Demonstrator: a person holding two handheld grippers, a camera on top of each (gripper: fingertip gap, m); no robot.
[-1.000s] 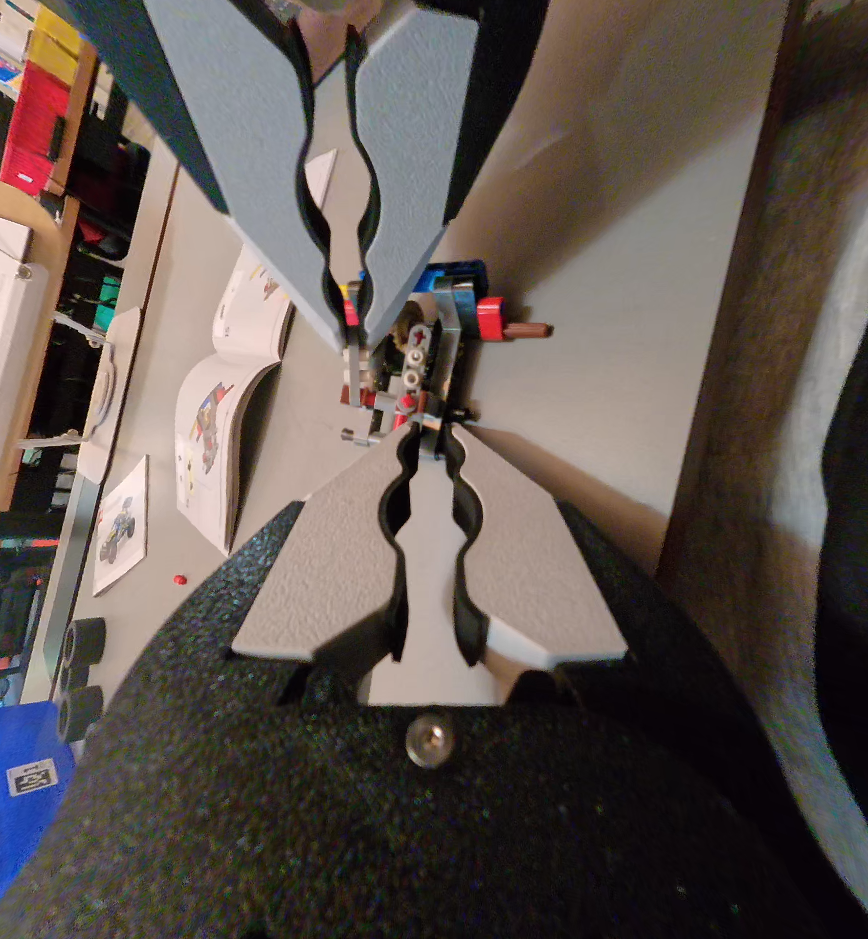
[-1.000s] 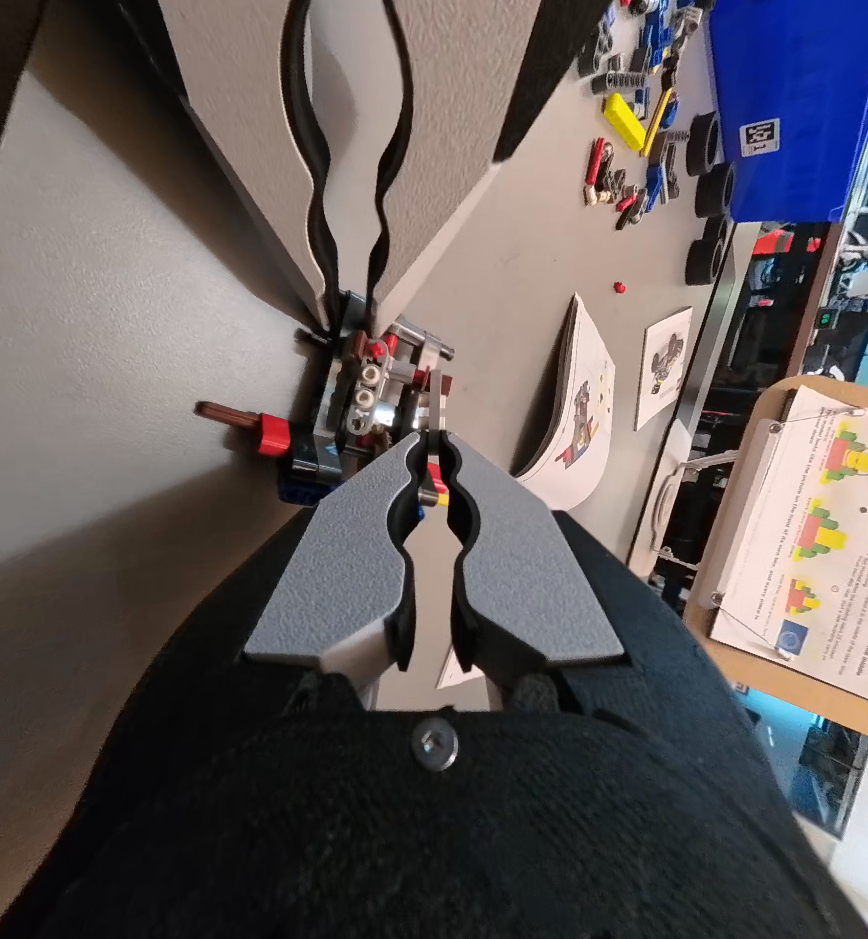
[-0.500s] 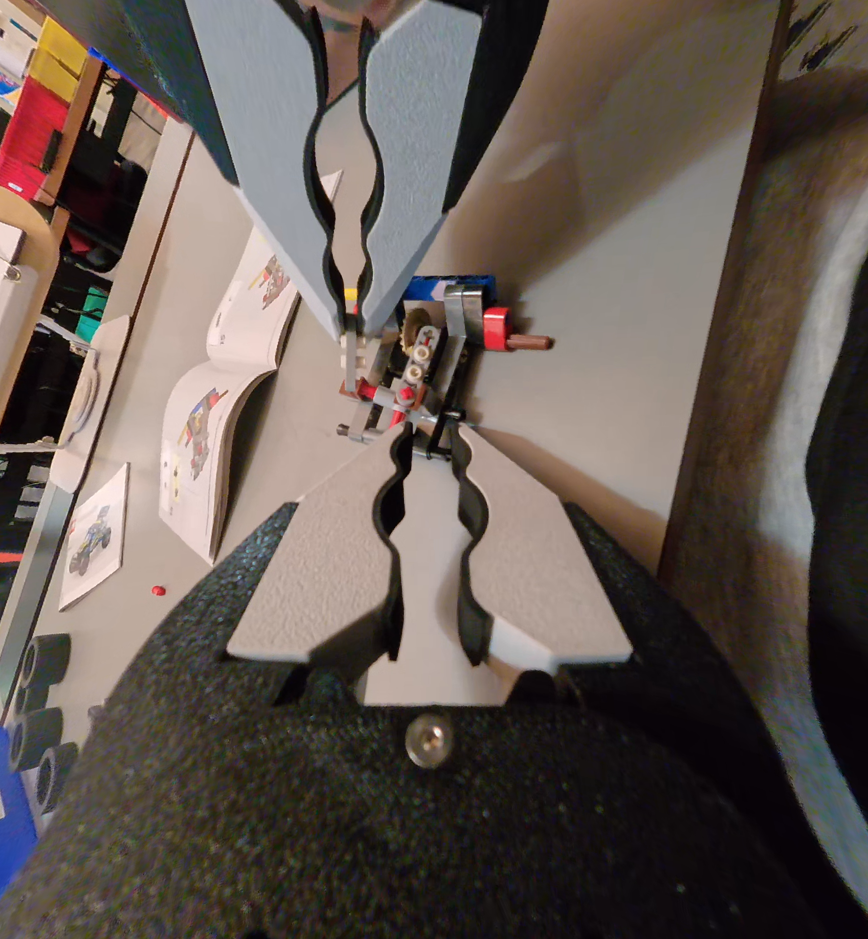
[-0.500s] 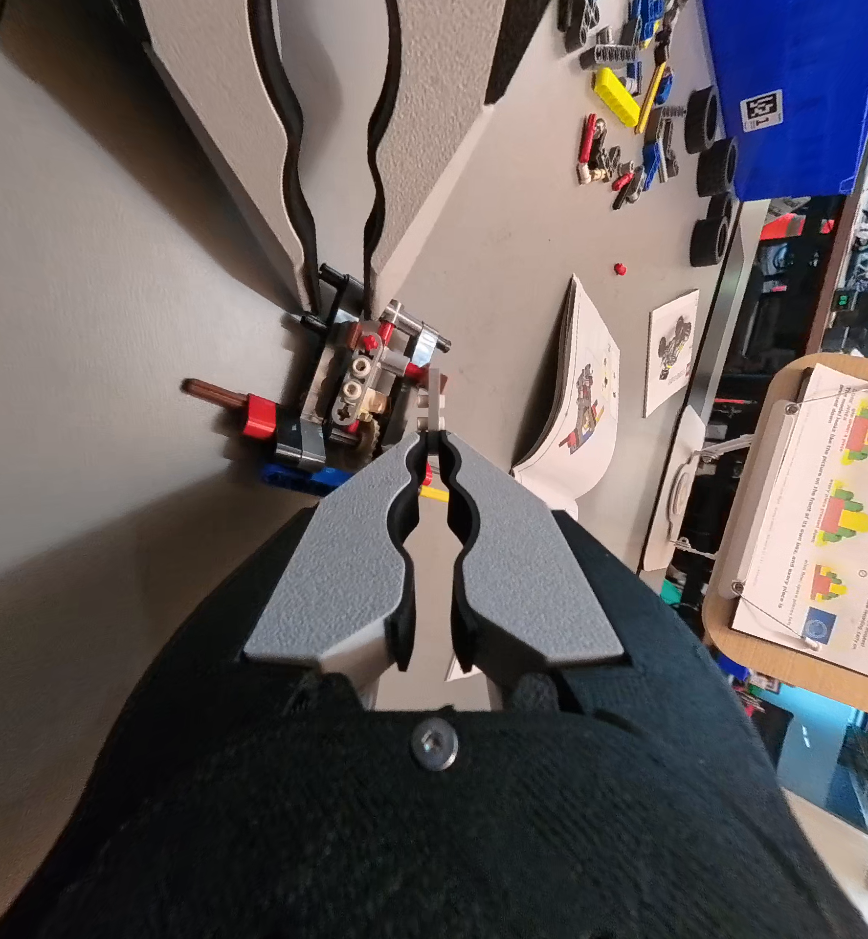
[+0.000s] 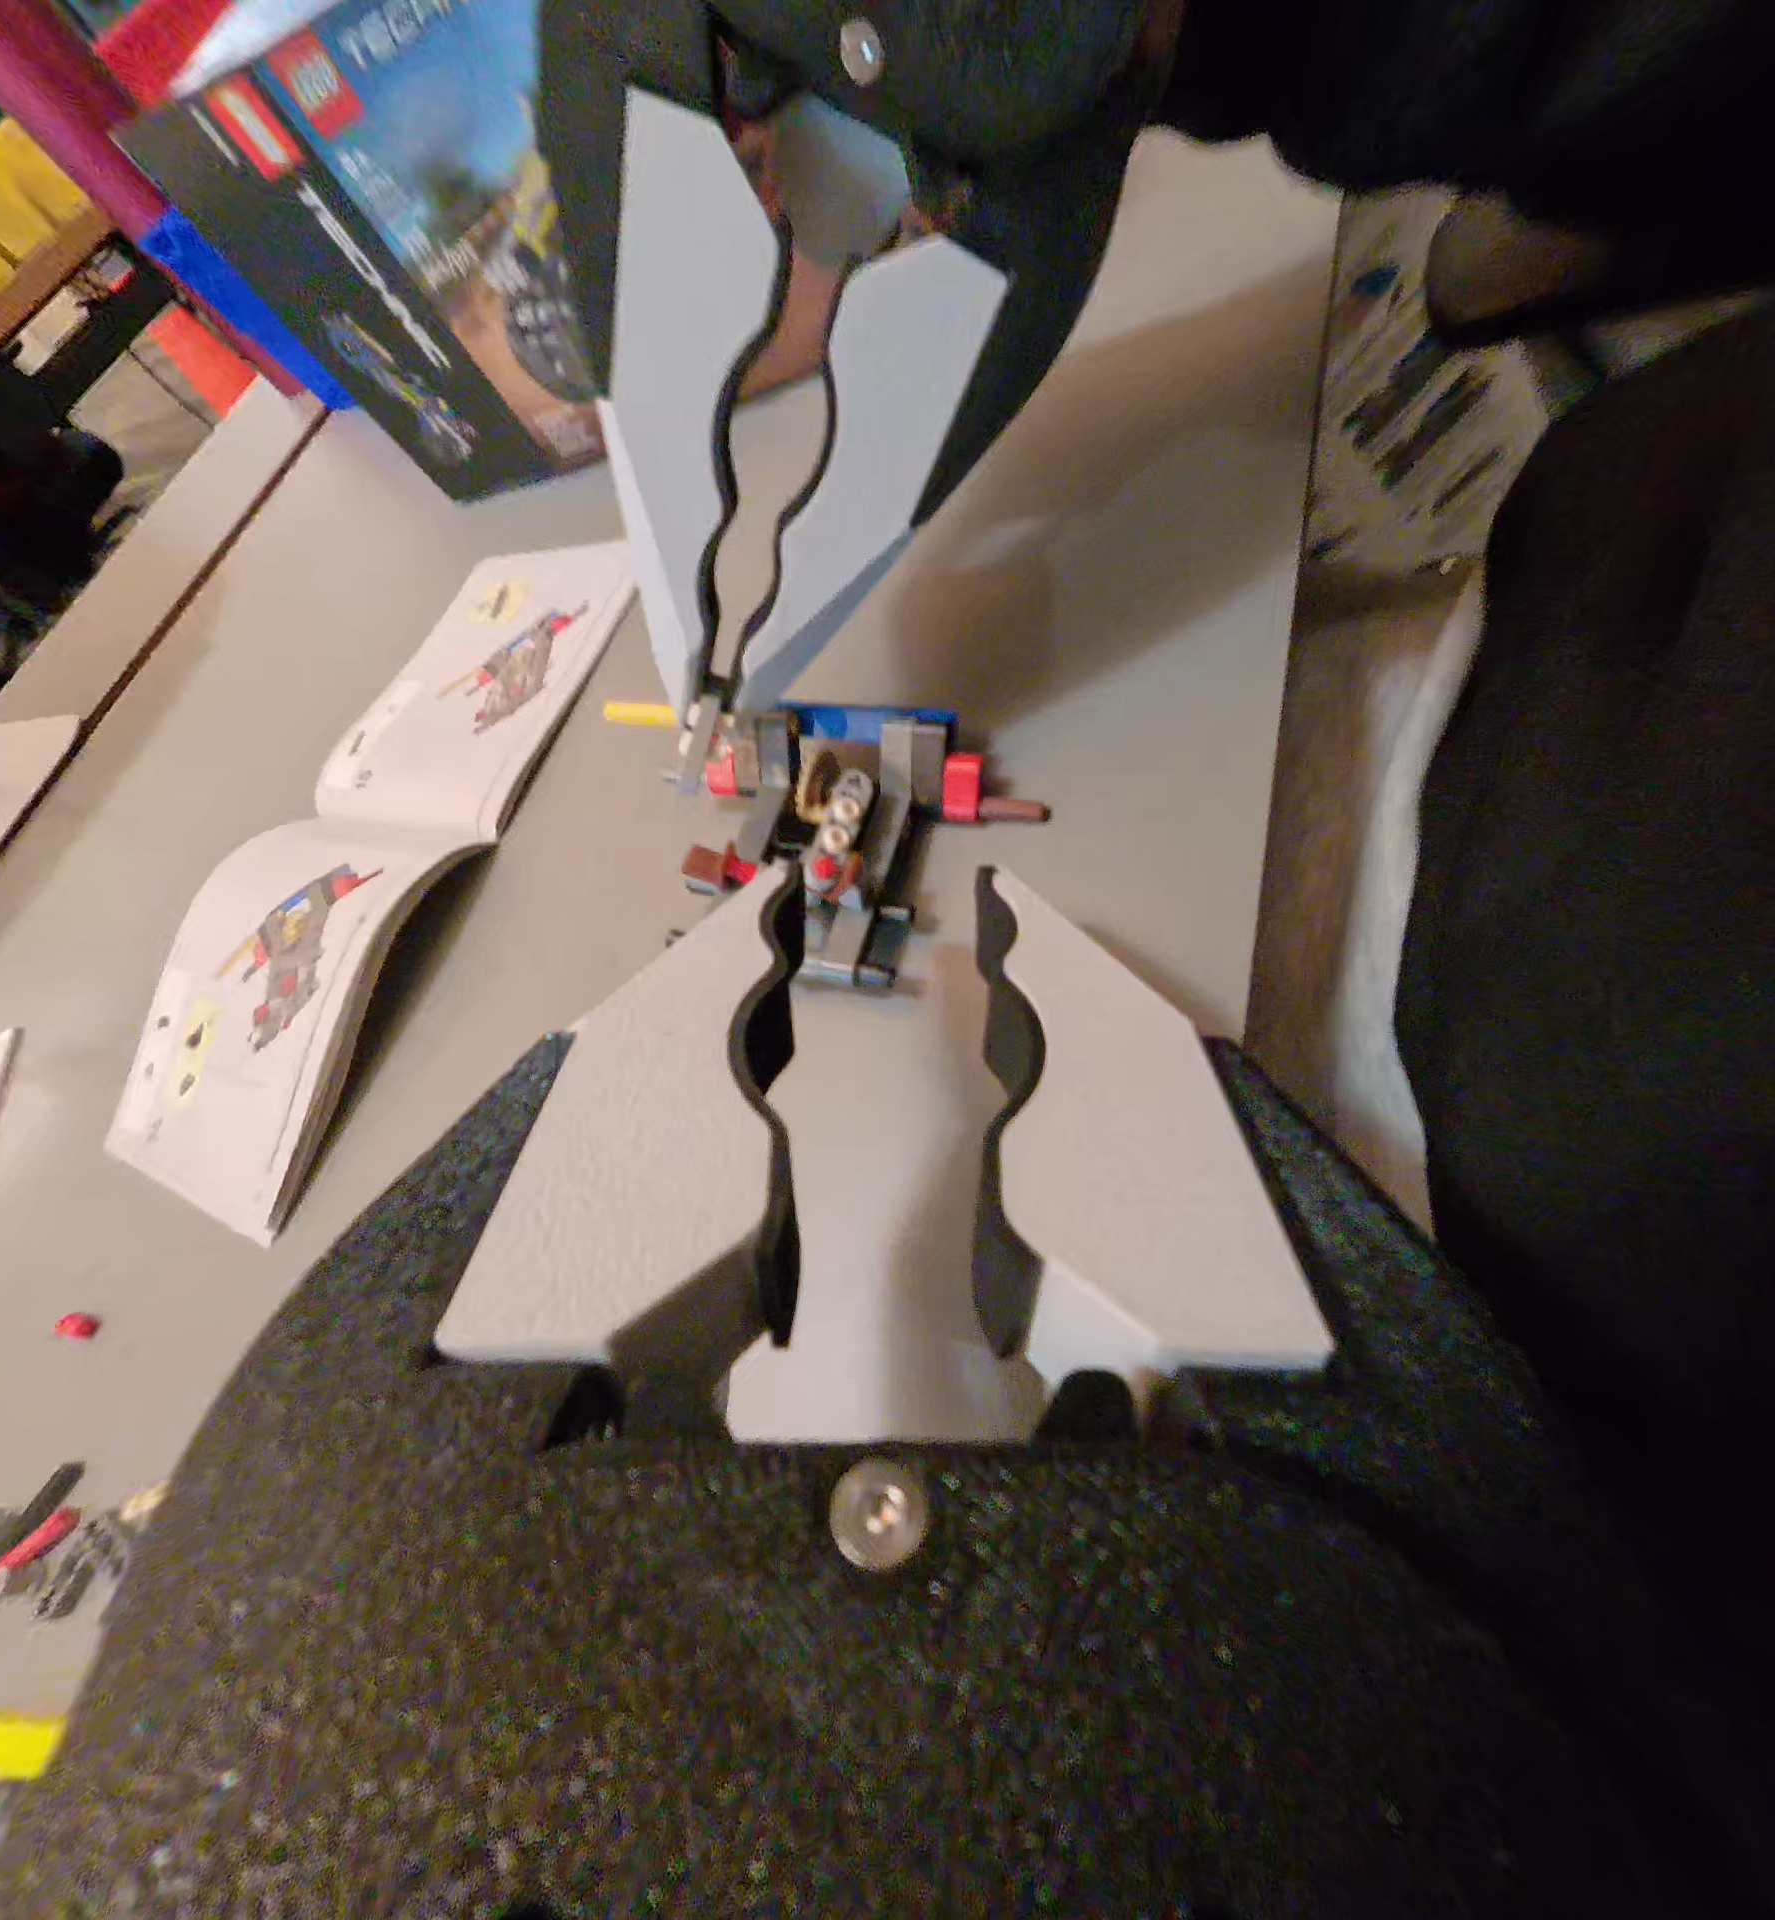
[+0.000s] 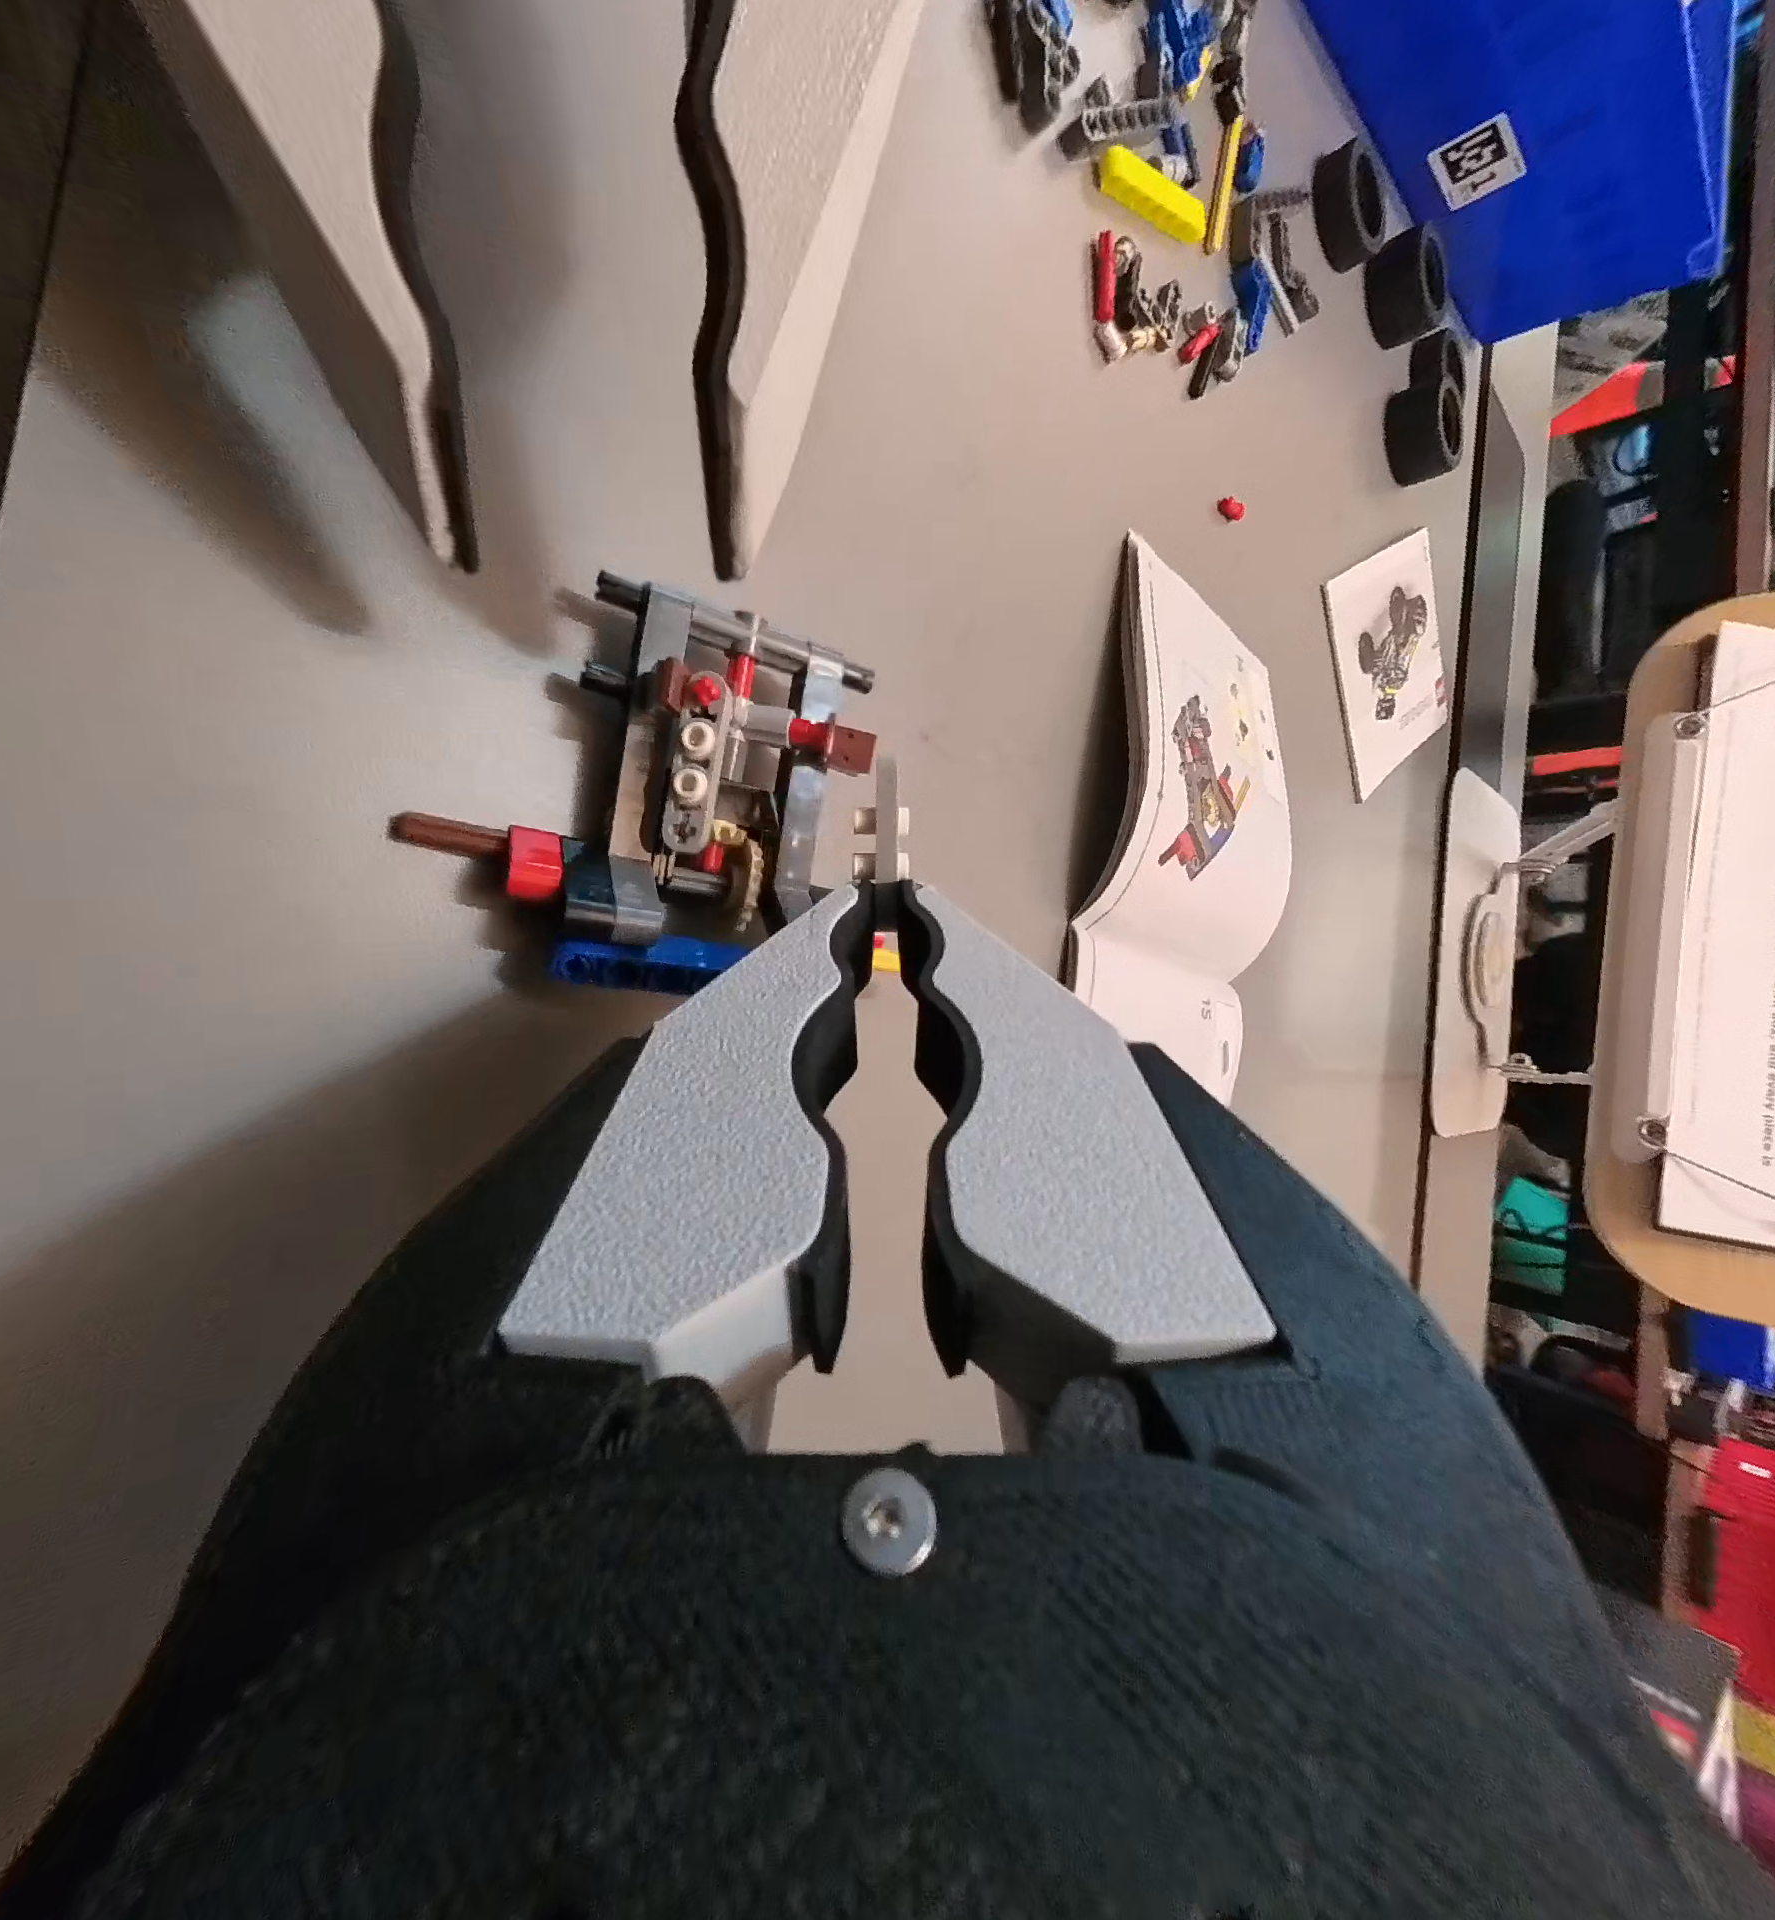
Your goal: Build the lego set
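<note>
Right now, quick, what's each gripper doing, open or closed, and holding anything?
Left gripper: open, holding nothing, just short of the lego assembly.
Right gripper: shut on a small grey lego piece, beside the assembly.

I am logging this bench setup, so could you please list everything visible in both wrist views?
Lego assembly: one, grey, black, red and blue, on the table between the grippers.
Grey piece: one, pinched in the right gripper.
Instruction booklet: one, white, open, beside the assembly.
Leaflet: one, white, past the booklet.
Loose parts: a pile, mixed colours, far end of the table.
Tyres: about four, black, by the blue bin.
Blue bin: one, table corner.
Set box: one, dark, standing behind the booklet.
Red stud: one, alone on the table.
Left gripper: open, near the assembly.
Right gripper: shut on the grey piece.
</note>
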